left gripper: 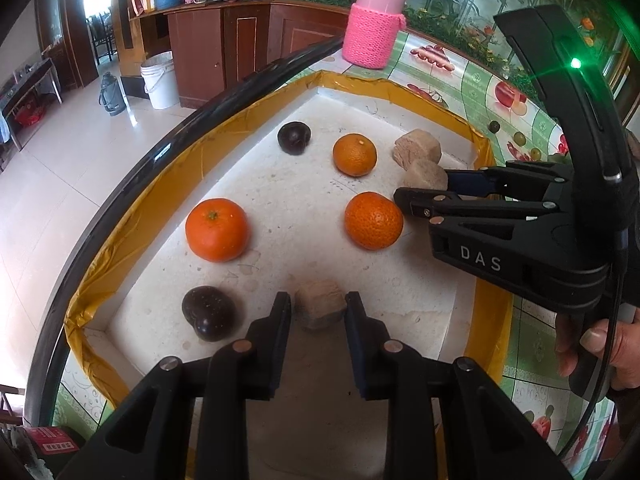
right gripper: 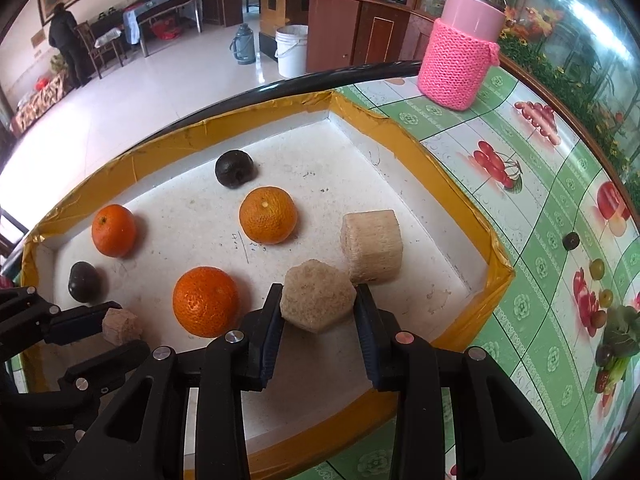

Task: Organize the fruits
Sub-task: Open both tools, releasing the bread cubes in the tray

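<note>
A white foam tray with a yellow taped rim point(left gripper: 224, 120) holds three oranges point(left gripper: 216, 230), two dark round fruits point(left gripper: 208, 312) and three tan blocks. In the left wrist view my left gripper point(left gripper: 318, 304) stands open around a small tan block point(left gripper: 320, 304) that rests on the tray floor, with a slight gap at the left finger. My right gripper point(right gripper: 318, 300) is shut on a hexagonal tan block point(right gripper: 318, 300) low over the tray, next to a bigger tan block point(right gripper: 372, 246). The nearest orange point(right gripper: 206, 300) lies just left of it. The left gripper point(right gripper: 120, 328) shows at the left edge.
A pink flask in a knitted sleeve point(right gripper: 460, 60) stands behind the tray on the green fruit-print tablecloth point(right gripper: 540, 220). The table's black edge point(left gripper: 120, 184) runs along the tray's left side. A hand point(left gripper: 592, 340) holds the right gripper's handle. Far off, a person point(right gripper: 66, 40) stands by a table.
</note>
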`<state>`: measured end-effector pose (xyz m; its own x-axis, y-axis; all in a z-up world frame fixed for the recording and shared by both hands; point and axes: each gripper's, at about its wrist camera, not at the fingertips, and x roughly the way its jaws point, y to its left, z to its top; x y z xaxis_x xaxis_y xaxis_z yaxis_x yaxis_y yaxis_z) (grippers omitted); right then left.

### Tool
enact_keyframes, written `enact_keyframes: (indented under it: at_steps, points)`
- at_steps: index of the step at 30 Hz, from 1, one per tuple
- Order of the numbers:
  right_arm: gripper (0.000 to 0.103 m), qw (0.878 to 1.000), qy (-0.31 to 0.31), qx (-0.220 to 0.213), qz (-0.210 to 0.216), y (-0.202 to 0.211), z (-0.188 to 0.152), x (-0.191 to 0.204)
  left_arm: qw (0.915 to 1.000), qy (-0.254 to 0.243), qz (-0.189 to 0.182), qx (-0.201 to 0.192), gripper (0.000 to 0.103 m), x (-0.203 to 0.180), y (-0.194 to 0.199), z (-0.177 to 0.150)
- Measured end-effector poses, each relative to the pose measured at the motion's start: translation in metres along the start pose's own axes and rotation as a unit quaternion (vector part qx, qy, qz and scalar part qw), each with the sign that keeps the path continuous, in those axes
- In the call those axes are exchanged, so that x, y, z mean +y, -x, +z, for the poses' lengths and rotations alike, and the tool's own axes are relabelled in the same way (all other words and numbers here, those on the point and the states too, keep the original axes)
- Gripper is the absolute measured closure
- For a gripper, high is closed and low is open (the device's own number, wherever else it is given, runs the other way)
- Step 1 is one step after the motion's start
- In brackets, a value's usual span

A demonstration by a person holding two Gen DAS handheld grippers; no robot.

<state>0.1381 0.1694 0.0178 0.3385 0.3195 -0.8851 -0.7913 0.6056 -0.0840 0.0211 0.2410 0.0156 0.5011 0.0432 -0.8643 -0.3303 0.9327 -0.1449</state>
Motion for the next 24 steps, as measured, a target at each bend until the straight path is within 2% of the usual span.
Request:
enact_keyframes:
  at_steps: [2,7,10,11,12,15,24]
  points:
    - [0.066,1.000,0.004,0.000,-0.008,0.001,0.000,0.000,0.9999,-0.001,0.014,-0.002,0.057,0.001,0.001,-0.001]
    - [0.064,1.000,0.005,-0.007,-0.025,0.008,0.000,-0.005,0.9994,-0.004,0.030,-0.016,0.051,0.002,0.010,-0.001]
    - [0.061,0.999,0.005,-0.012,-0.036,0.013,-0.001,-0.009,0.9983,-0.009,0.048,-0.031,0.039,0.001,0.018,-0.001]
    - [0.059,0.999,0.005,-0.014,-0.040,0.015,-0.002,-0.010,0.9976,-0.011,0.058,-0.036,0.032,0.001,0.021,-0.001]
    - [0.049,0.999,0.004,-0.017,-0.043,0.018,-0.003,-0.011,0.9967,-0.013,0.068,-0.043,0.028,0.000,0.024,-0.001]
    - [0.037,0.998,0.005,-0.032,-0.050,0.028,-0.005,-0.013,0.9945,-0.020,0.087,-0.054,0.023,0.001,0.031,-0.001]
    - [0.037,0.997,-0.033,-0.046,-0.052,0.049,-0.017,-0.020,0.9898,-0.003,0.126,-0.066,0.016,0.015,0.046,-0.005]
